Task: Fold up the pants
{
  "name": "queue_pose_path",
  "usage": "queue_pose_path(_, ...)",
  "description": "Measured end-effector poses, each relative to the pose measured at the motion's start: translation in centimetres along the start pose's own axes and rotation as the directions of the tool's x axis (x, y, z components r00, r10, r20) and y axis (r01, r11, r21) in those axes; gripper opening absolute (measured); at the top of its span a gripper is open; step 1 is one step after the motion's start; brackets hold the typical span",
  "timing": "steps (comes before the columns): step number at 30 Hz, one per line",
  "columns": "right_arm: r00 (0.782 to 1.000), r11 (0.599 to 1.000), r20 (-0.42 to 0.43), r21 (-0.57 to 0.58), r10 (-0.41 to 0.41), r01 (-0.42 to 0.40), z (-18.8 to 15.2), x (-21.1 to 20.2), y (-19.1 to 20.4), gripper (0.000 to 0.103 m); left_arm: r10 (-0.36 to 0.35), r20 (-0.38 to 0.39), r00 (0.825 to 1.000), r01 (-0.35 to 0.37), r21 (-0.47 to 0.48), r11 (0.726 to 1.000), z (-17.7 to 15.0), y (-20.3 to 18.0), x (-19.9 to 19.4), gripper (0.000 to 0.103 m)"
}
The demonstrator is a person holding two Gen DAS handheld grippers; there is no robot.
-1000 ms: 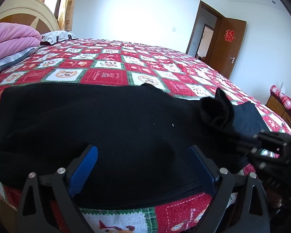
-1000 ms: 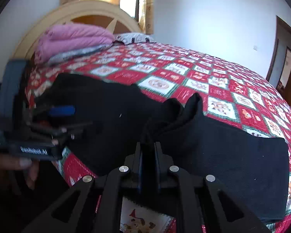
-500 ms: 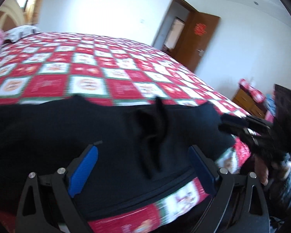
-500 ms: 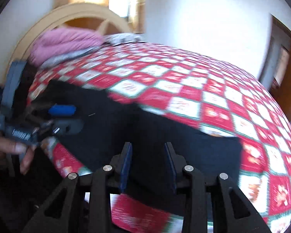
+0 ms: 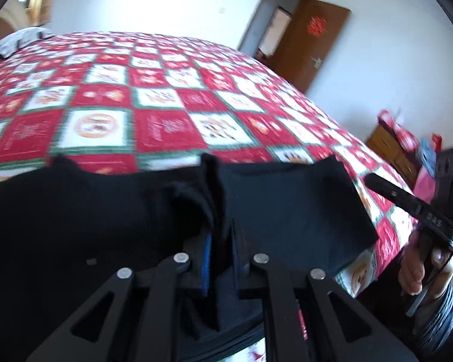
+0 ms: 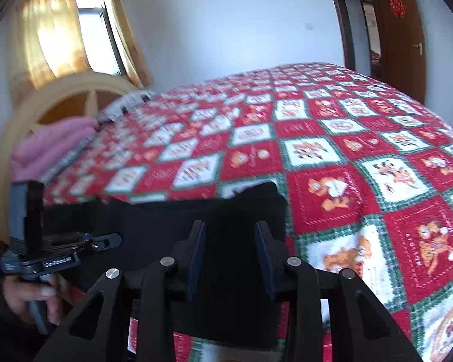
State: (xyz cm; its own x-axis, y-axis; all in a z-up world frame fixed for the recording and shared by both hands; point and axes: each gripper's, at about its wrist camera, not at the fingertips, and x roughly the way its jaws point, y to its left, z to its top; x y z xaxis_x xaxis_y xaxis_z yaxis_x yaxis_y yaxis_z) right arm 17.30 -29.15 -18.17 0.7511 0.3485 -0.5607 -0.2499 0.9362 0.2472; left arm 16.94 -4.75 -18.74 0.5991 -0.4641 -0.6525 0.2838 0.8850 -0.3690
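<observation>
Black pants (image 5: 287,205) lie stretched along the near edge of a bed with a red, white and green checked quilt (image 5: 166,96). A raised ridge of the fabric stands in the middle, and my left gripper (image 5: 219,232) is shut on it, blue pads pinching the fold. In the right wrist view, my right gripper (image 6: 229,232) stands partly open over the right end of the pants (image 6: 154,220), and its pads do not press on the cloth. That view has the left gripper (image 6: 105,242) at the left, in a hand. The left wrist view has the right gripper (image 5: 377,182) at the far right.
A pink folded blanket (image 6: 51,144) and a pillow (image 5: 18,39) lie at the head of the bed by the wooden headboard (image 6: 75,96). A brown door (image 5: 311,45) stands open beyond the bed. A wooden cabinet (image 5: 389,147) is at the right wall.
The right gripper let go of the raised fold, opened and swung right to the pants' end. The left gripper moved right along the pants and shut on that fold.
</observation>
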Motion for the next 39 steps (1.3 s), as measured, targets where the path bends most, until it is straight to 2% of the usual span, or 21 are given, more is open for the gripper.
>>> queue_pose_path(2, 0.999, 0.999, 0.024, 0.01, 0.044, -0.045, 0.3, -0.4, 0.1, 0.036, 0.009, -0.003, 1.0, -0.01, -0.032, 0.999, -0.2, 0.9, -0.7, 0.012)
queue_pose_path(4, 0.998, 0.998, 0.007, 0.004, 0.062, -0.062, 0.2, 0.0, 0.4, 0.036, 0.007, -0.011, 1.0, -0.008, -0.053, 0.999, -0.5, 1.5, -0.8, 0.012)
queue_pose_path(6, 0.999, 0.999, -0.026, -0.004, 0.04, -0.04, -0.1, 0.9, 0.5, 0.036, 0.016, -0.026, 1.0, -0.018, -0.05, 0.999, -0.7, 1.6, -0.3, 0.012)
queue_pose_path(7, 0.997, 1.0, -0.071, -0.01, 0.008, -0.008, -0.4, 1.8, 0.5, 0.036, 0.016, -0.029, 0.999, -0.017, -0.049, 0.999, -0.7, 1.5, -0.1, 0.012)
queue_pose_path(10, 0.985, 1.0, -0.171, -0.006, -0.023, 0.022, -1.6, 4.1, -0.1, 0.036, 0.037, -0.028, 0.999, -0.037, -0.015, 0.999, -0.8, 0.9, 0.3, 0.012)
queue_pose_path(13, 0.987, 1.0, -0.161, -0.005, -0.022, 0.021, -1.8, 4.2, -0.4, 0.036, 0.041, -0.02, 0.999, -0.041, -0.009, 0.999, -0.9, 0.8, 0.1, 0.013)
queue_pose_path(16, 0.992, 0.999, -0.123, -0.015, -0.031, 0.03, -1.3, 3.0, 0.0, 0.036, 0.034, -0.024, 0.999, -0.034, -0.008, 0.999, -1.1, 0.4, -0.2, 0.026)
queue_pose_path(17, 0.992, 0.998, -0.119, -0.041, -0.044, 0.039, -1.2, 2.4, 0.4, 0.036, 0.032, -0.019, 0.999, -0.032, -0.001, 0.999, -1.2, 0.2, -0.3, 0.036)
queue_pose_path(18, 0.991, 0.998, -0.125, -0.058, -0.044, 0.037, -1.2, 2.1, 0.6, 0.036, 0.042, -0.012, 0.999, -0.042, 0.012, 0.999, -1.4, -0.1, -0.5, 0.051)
queue_pose_path(20, 0.984, 0.994, -0.174, -0.107, -0.026, 0.007, -1.2, 1.4, 1.2, 0.036, 0.07, 0.02, 0.997, -0.071, 0.043, 0.997, -1.7, -0.8, -0.9, 0.068)
queue_pose_path(21, 0.981, 0.991, -0.195, -0.134, -0.021, -0.005, -1.4, 1.1, 1.5, 0.036, 0.073, 0.033, 0.997, -0.074, 0.058, 0.996, -1.8, -1.0, -1.0, 0.071)
queue_pose_path(23, 0.968, 0.977, -0.247, -0.211, -0.032, -0.022, -2.5, 0.6, 1.8, 0.036, 0.088, 0.009, 0.996, -0.088, 0.083, 0.993, -2.2, -1.3, -0.3, 0.071)
queue_pose_path(24, 0.955, 0.972, -0.292, -0.233, -0.048, -0.023, -3.1, 1.0, 1.8, 0.036, 0.096, -0.018, 0.995, -0.094, 0.086, 0.992, -2.4, -1.2, 0.4, 0.071)
queue_pose_path(25, 0.931, 0.97, -0.359, -0.243, -0.063, -0.028, -4.1, 2.0, 1.4, 0.036, 0.106, -0.018, 0.994, -0.104, 0.101, 0.989, -2.6, -1.3, 0.7, 0.071)
queue_pose_path(26, 0.925, 0.969, -0.375, -0.243, -0.062, -0.033, -4.5, 2.4, 1.1, 0.036, 0.116, -0.007, 0.993, -0.114, 0.128, 0.985, -2.7, -1.6, 0.7, 0.073)
queue_pose_path(29, 0.925, 0.977, -0.38, -0.206, -0.031, -0.051, -4.4, 2.6, 0.6, 0.036, 0.146, -0.003, 0.989, -0.143, 0.183, 0.973, -3.0, -2.3, 0.7, 0.075)
queue_pose_path(32, 0.931, 0.977, -0.364, -0.203, -0.01, -0.068, -3.6, 1.5, 0.7, 0.036, 0.119, -0.015, 0.993, -0.115, 0.155, 0.981, -2.7, -1.8, 0.1, 0.075)
queue_pose_path(34, 0.945, 0.982, -0.327, -0.171, 0.026, -0.086, -2.9, 0.6, 0.4, 0.036, 0.114, 0.002, 0.993, -0.113, 0.131, 0.985, -2.0, -1.0, -1.2, 0.075)
queue_pose_path(39, 0.969, 0.989, -0.203, -0.022, 0.142, -0.149, -1.8, -0.3, -0.3, 0.036, 0.203, 0.079, 0.976, -0.212, 0.13, 0.969, -1.2, 2.7, -6.0, 0.077)
